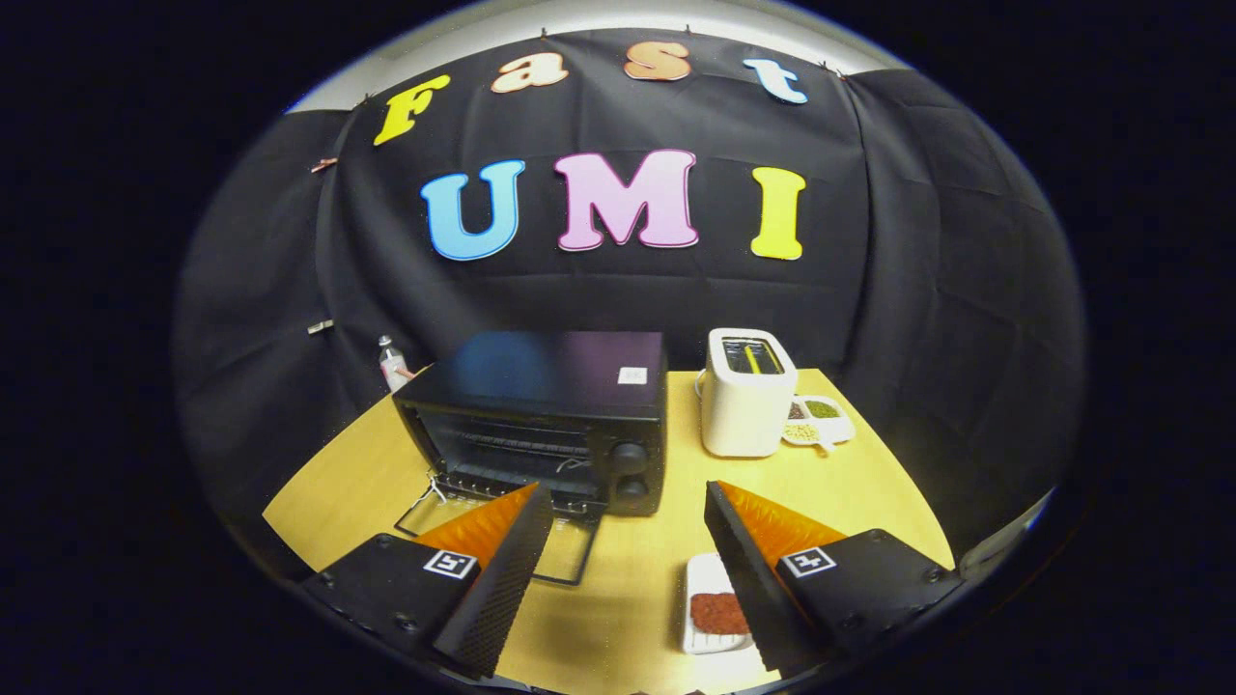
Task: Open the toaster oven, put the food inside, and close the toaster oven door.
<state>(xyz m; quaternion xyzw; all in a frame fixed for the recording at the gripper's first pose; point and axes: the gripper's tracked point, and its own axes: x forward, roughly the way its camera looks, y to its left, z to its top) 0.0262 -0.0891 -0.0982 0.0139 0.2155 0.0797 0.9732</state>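
A yellow wooden table is seen beneath the tongs, whose fingers are spread wide apart, nothing gripped between them. Just ahead of the left finger, the black toaster oven is found with its door dropped open flat onto the table. The food, a reddish patty on a white tray, is spotted right beside the right finger. Beyond the right finger, a white toaster is seen, a small white dish beside it.
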